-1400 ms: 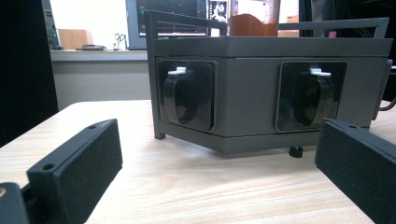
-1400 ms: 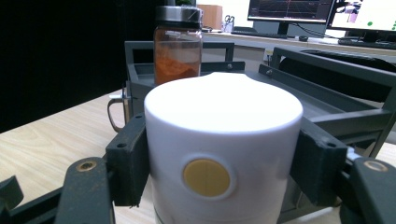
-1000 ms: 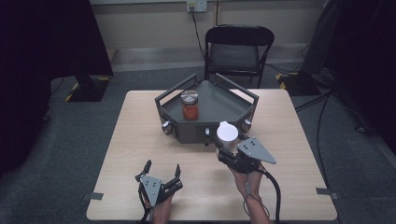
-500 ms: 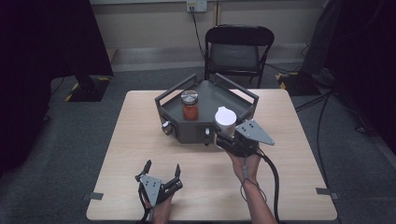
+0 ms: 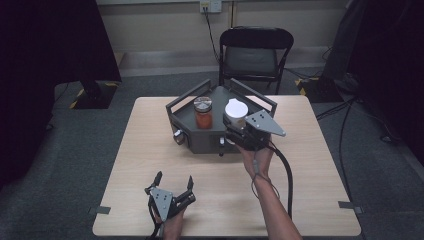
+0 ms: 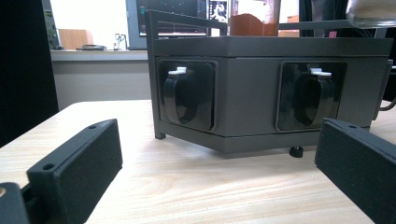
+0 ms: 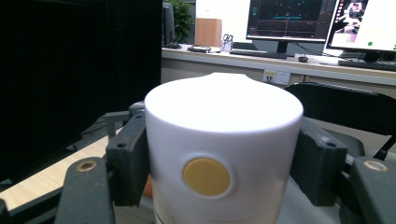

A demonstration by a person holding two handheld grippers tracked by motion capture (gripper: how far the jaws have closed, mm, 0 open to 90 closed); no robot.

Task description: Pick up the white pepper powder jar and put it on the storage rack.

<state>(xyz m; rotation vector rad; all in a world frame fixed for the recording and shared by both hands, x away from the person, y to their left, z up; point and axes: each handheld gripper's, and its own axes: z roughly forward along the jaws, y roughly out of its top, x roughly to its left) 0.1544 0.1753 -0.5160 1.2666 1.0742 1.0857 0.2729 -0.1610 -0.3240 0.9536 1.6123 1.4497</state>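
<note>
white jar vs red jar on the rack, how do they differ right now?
The white jar is clamped in the right gripper; the red jar stands free. The white jar is opaque with a plain white top and a yellow dot on its side; the red jar is see-through, with reddish contents and a silvery lid. The white jar looks wider than the red one. Both are upright, side by side over the dark rack.

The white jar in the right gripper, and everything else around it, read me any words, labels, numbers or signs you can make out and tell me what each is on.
No readable text anywhere.
white jar: plain white, bearing a blank yellow round dot, no lettering.
monitors behind: lines and shapes on screen, too small and blurred to read.
orange-filled jar on the dark grey rack: no label legible.
right gripper: no markings.
</note>
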